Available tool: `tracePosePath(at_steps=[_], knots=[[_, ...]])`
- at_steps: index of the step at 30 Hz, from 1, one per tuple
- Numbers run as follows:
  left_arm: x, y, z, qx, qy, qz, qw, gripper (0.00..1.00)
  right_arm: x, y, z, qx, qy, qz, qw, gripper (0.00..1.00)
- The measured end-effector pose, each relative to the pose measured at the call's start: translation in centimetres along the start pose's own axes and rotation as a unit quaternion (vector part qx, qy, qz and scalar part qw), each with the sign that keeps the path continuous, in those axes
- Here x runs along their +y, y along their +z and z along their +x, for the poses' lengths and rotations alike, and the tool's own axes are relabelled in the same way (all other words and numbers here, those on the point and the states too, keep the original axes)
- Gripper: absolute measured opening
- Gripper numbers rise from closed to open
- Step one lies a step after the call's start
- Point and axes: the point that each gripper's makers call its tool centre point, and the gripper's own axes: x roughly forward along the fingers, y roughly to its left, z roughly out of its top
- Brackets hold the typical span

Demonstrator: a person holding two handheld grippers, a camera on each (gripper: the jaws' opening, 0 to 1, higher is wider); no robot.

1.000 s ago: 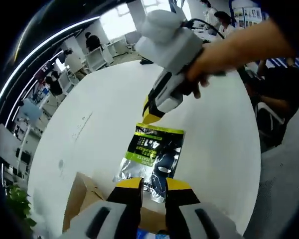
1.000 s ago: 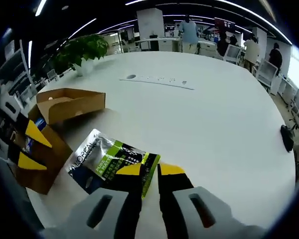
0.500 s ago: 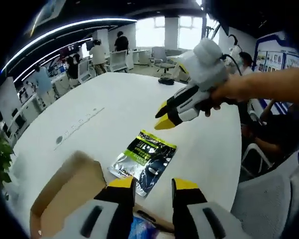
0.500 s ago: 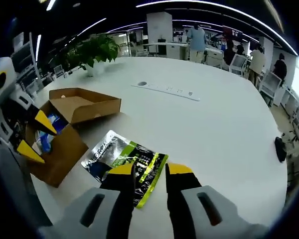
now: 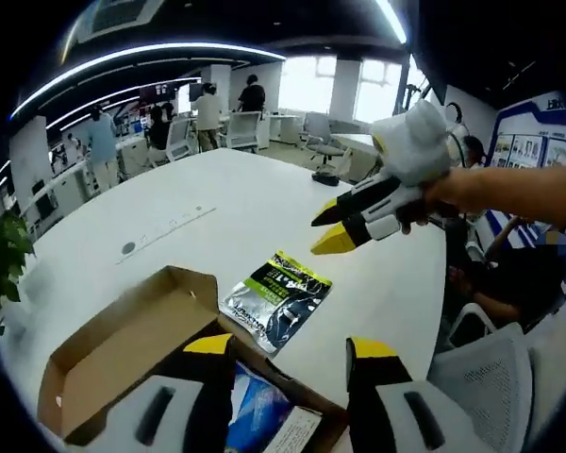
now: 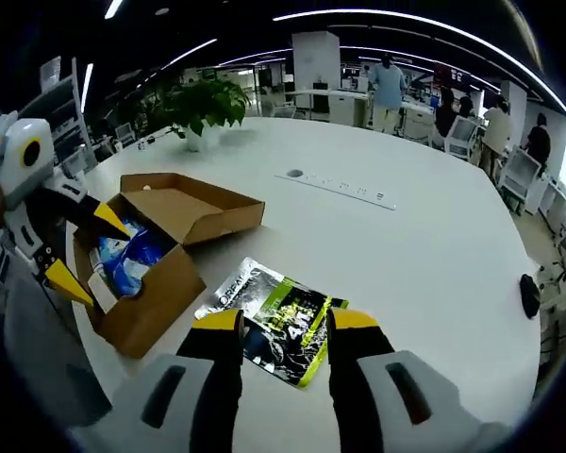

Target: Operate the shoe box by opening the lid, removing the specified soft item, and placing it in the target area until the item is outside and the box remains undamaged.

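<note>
A brown cardboard shoe box [image 6: 146,302] stands open on the round white table [image 6: 434,245], its lid [image 6: 193,203] folded back. A blue soft packet [image 6: 132,260] lies inside. A silver and green pouch [image 6: 264,300] lies flat on the table beside the box, just beyond my open right gripper [image 6: 285,321], apart from its jaws. My left gripper [image 6: 85,250] hovers open over the box at the left. In the left gripper view, the left gripper [image 5: 291,347] is open above the box [image 5: 113,354] and blue packet [image 5: 255,415]; the pouch [image 5: 275,302] lies ahead, with the right gripper [image 5: 332,229] open above it.
A potted plant [image 6: 203,104] stands at the far table edge, a flat power strip [image 6: 340,184] lies mid-table, and a small black object [image 6: 531,294] sits at the right edge. A grey chair [image 5: 491,377] stands close to the table. People and desks fill the office behind.
The right gripper's jaws have spread apart and drawn back from the pouch, which stays flat on the table. The left gripper's jaws have also widened, and it has pulled back over the box.
</note>
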Motion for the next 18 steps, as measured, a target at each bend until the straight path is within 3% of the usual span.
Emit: tracePosePath(at_steps=[8, 18], knots=[[2.0, -1.0, -3.1, -0.034, 0.022, -0.039, 0.9984, 0.56, 3.3, 2.2, -0.7, -0.024, 0.026, 0.003, 0.9994, 0.38], [5.0, -2.6, -7.2, -0.063, 0.063, -0.059, 0.9943, 0.63, 7.4, 3.4, -0.5, -0.018, 0.062, -0.006, 0.9979, 0.42]])
